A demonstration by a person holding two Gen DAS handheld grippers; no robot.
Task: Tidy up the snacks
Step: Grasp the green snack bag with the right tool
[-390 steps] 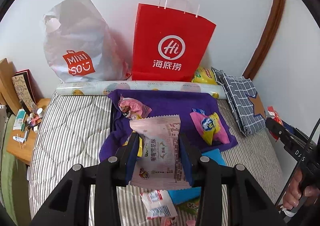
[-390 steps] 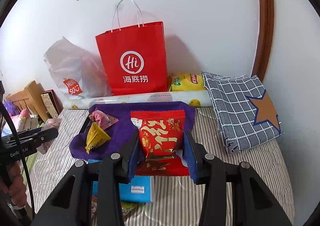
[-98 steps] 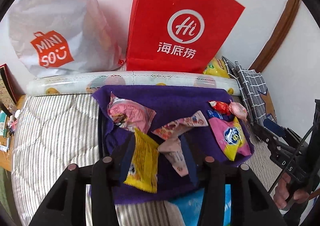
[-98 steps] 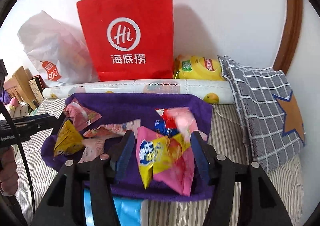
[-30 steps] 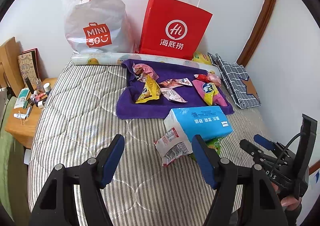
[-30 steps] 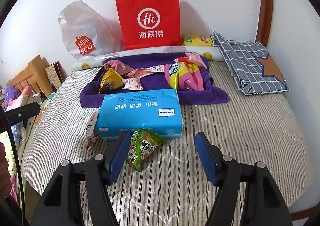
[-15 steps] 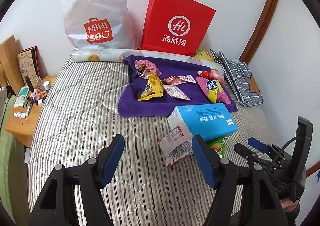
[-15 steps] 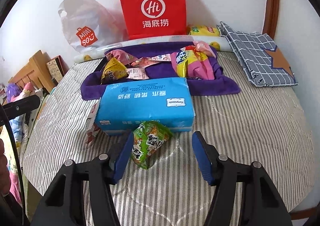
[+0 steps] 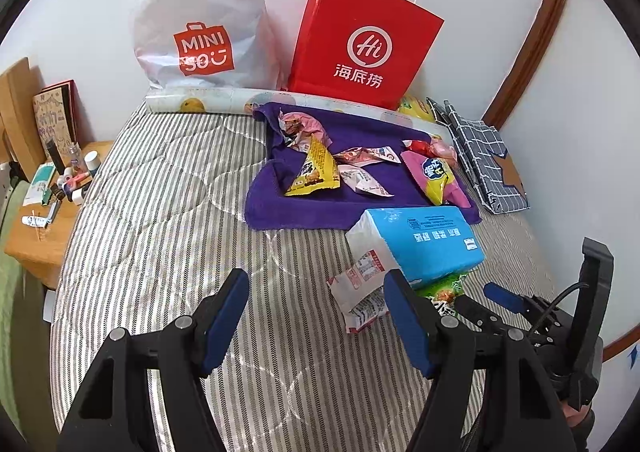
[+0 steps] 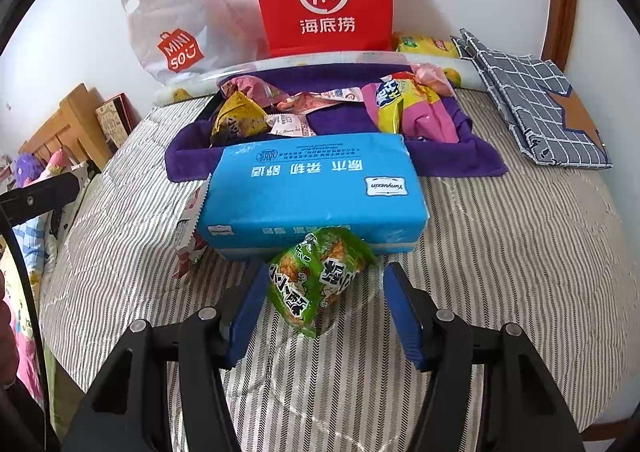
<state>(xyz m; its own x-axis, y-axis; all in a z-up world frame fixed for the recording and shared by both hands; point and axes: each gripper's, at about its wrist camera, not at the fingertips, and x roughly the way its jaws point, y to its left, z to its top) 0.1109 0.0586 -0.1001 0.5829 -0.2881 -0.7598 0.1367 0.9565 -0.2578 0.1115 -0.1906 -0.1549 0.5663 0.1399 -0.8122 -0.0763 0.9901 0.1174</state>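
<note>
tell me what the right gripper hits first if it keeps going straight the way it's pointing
Most likely the green snack packet: it already lies between the open jaws of the right gripper, on the striped bedcover. Just beyond it sits the blue tissue pack. Depth is hard to judge through the fisheye.

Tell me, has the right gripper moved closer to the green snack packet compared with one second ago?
Yes. The right gripper came forward and down: the green snack packet by the blue tissue pack now lies between its fingers.
</note>
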